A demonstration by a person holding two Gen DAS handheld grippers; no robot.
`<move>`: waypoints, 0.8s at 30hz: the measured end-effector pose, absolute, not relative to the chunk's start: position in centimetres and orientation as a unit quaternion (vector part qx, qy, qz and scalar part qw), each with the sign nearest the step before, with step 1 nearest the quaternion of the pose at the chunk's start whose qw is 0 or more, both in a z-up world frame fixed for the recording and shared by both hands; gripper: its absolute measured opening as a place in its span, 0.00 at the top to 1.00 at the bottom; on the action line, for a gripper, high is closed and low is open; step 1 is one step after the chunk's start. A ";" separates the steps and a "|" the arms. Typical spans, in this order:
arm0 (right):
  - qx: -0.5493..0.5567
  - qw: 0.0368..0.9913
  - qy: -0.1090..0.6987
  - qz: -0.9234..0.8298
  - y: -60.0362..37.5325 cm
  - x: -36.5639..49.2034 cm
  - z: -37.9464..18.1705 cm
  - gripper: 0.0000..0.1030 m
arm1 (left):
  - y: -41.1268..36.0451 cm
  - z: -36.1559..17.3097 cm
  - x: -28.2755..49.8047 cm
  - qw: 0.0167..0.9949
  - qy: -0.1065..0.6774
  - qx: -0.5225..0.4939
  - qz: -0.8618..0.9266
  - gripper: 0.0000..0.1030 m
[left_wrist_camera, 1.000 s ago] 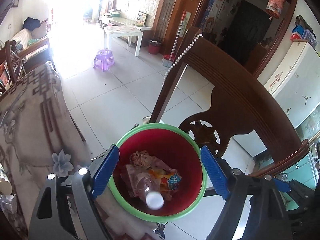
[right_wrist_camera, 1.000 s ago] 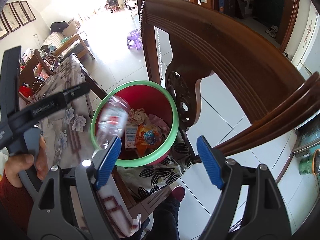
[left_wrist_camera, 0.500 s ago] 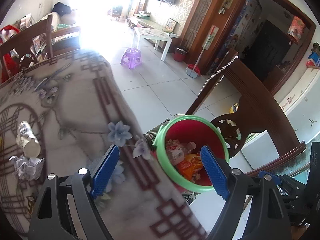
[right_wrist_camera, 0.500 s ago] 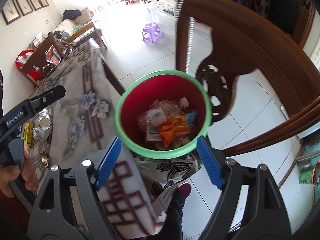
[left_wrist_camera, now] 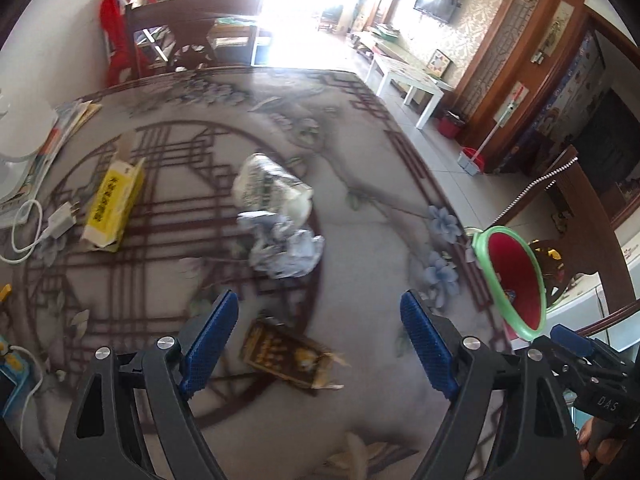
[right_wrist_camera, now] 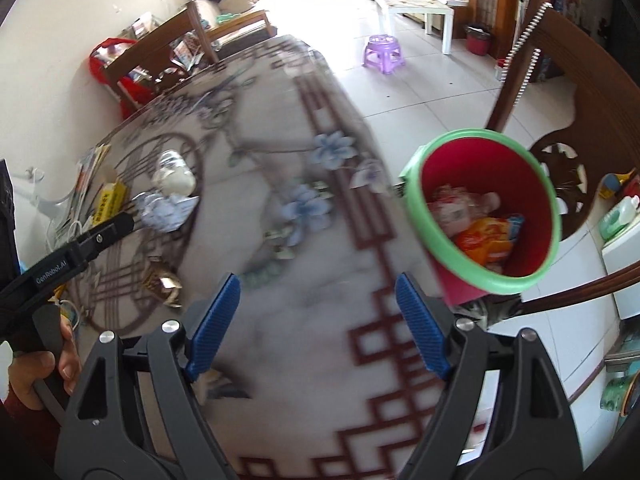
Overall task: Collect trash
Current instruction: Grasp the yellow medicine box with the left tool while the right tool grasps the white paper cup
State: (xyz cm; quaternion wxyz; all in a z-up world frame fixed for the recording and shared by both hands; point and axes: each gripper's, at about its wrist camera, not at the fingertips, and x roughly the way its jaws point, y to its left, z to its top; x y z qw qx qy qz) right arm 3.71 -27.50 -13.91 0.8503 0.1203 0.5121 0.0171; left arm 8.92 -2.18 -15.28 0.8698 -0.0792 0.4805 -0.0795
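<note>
1. Left tool (left_wrist_camera: 318, 340): jaws spread wide, nothing between the pads, hanging over the counter (left_wrist_camera: 360, 168) with its patterned cloth.
2. Right tool (right_wrist_camera: 316, 322): also released and empty; its jaws have just been opening a little further. It hangs over the counter edge nearest the bin.
3. Trash on the counter, left wrist view: dark brown torn packet (left_wrist_camera: 286, 354) lying flat just ahead of the left tool, between its jaw lines but not touched.
4. Crumpled bluish-white paper wad (left_wrist_camera: 286, 250) sits further out, mid-counter; a paper cup (left_wrist_camera: 272, 190) lies on its side touching the wad's far edge.
5. Yellow carton (left_wrist_camera: 110, 204) lies flat to the left of those, well apart from the wad; a white charger plug with cable (left_wrist_camera: 60, 222) is just beside it.
6. Trash bin (right_wrist_camera: 486, 210) (red inside, green rim) stands off the counter's right edge, beside a carved wooden chair (right_wrist_camera: 592, 112). It already holds an orange snack wrapper (right_wrist_camera: 490, 236) and a clear plastic bottle (right_wrist_camera: 460, 206).
7. Right wrist view shows a hand (right_wrist_camera: 34, 364) gripping the left tool's handle at the frame's left edge.
8. Heavy motion blur on the cloth in both views.
</note>
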 end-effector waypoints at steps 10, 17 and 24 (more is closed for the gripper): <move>0.102 0.839 0.531 0.053 -18.5 5.1 -15.0 0.24 | 11.4 -17.7 14.5 0.880 0.467 -0.080 0.040 0.23; 0.081 0.829 0.550 0.051 -16.1 6.9 -15.6 0.24 | 15.6 -22.0 21.2 0.861 0.498 -0.078 0.064 0.23; 0.055 0.824 0.560 0.063 -14.0 10.6 -16.1 0.24 | 15.8 -24.7 23.8 0.852 0.515 -0.082 0.049 0.29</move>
